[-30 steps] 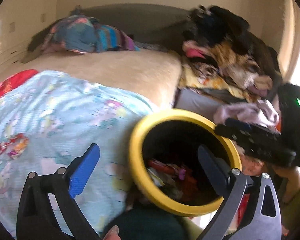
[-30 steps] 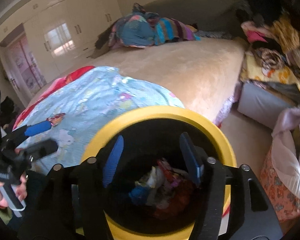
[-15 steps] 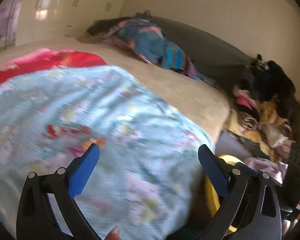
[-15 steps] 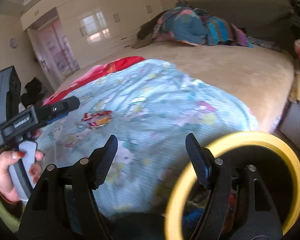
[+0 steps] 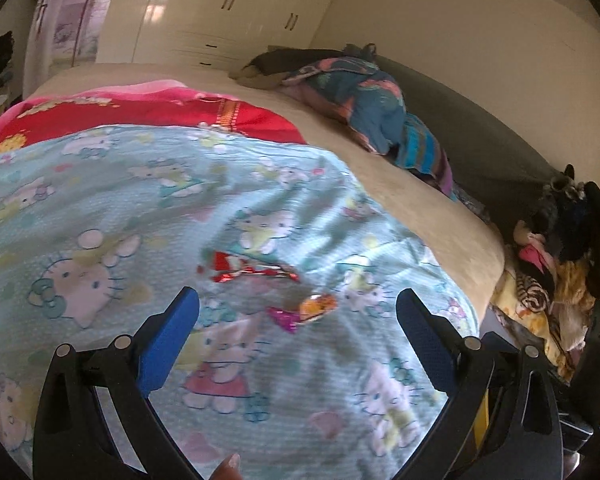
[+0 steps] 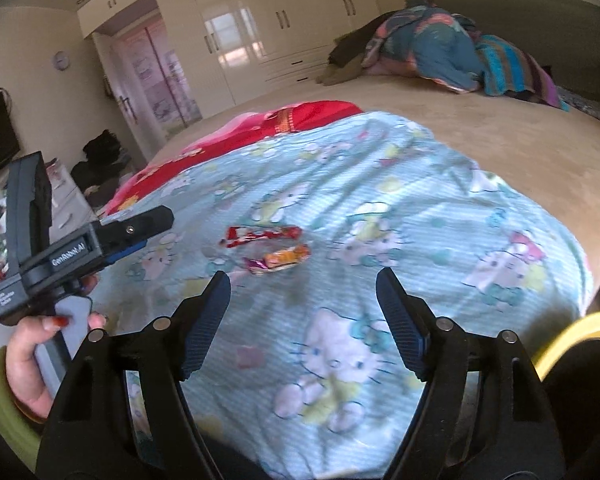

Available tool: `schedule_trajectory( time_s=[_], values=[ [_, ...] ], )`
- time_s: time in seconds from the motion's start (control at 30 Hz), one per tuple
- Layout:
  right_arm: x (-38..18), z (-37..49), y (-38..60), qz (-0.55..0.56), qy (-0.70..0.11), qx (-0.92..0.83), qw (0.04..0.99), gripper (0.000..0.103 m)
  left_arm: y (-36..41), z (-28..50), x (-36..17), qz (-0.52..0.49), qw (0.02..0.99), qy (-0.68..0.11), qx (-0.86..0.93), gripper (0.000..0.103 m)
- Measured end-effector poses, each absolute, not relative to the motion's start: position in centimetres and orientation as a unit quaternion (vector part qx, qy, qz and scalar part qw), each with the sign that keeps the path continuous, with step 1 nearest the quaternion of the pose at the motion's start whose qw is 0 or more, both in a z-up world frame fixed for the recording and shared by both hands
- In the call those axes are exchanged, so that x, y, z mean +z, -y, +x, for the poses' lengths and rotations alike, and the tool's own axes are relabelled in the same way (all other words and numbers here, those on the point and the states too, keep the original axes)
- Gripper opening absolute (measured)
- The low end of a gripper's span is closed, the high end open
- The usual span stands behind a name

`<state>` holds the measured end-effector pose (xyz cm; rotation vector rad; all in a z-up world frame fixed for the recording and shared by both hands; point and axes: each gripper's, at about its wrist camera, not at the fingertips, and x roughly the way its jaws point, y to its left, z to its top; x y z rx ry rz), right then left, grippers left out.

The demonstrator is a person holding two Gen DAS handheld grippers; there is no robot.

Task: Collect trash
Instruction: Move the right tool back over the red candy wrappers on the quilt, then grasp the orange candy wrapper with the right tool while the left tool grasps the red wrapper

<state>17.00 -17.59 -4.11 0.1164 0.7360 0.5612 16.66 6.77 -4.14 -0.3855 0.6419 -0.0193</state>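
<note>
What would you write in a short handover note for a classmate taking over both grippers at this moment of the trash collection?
Left gripper: jaws open, empty, aimed at the wrappers on the blanket.
Right gripper: jaws open and empty; they have just been opening wider.
Trash: a red wrapper and an orange-and-pink wrapper lie close together on the Hello Kitty blanket, ahead of both grippers.
Bin: the yellow-rimmed bin sits at the bed's near right edge.
Done: neither wrapper is picked up yet; the bin's contents are hidden.
Left: grasp each wrapper and drop it in the bin.
</note>
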Motion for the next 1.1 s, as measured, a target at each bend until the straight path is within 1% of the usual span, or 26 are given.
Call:
schedule_trajectory(
  time_s=[0.17,0.33,0.67,0.83,0.93,1.0,1.07,1.1],
  values=[
    [-4.3,17.1,15.4,0.046,-0.356,0.288,0.888,0.067,-7.9,16.1,-4.6,-0.189,0.931,-0.313,0.002,0.096],
    [-4.9,17.2,13.9,0.029,-0.361,0.294,0.884,0.071,-8.8,15.9,-5.6,-0.194,0.927,-0.32,0.01,0.096],
    [-7.3,20.2,12.8,0.026,-0.39,0.286,0.875,0.071,-10.9,16.9,-7.6,-0.206,0.919,-0.335,0.022,0.096],
    [-8.8,22.3,11.9,0.03,-0.406,0.28,0.869,0.07,-11.7,18.4,-8.7,-0.207,0.914,-0.35,0.013,0.094],
    [-9.6,23.6,11.1,0.031,-0.418,0.28,0.864,0.064,-11.9,20.0,-9.4,-0.211,0.907,-0.364,0.006,0.077],
    [-10.2,24.5,10.4,0.027,-0.425,0.28,0.86,0.062,-12.0,21.0,-9.8,-0.216,0.904,-0.37,0.0,0.072],
    [-10.6,25.1,9.9,0.025,-0.431,0.28,0.857,0.057,-12.0,21.7,-10.2,-0.219,0.902,-0.372,-0.008,0.061],
    [-10.9,25.6,9.5,0.026,-0.436,0.281,0.855,0.055,-12.0,22.1,-10.3,-0.22,0.901,-0.373,-0.011,0.059]
  ],
)
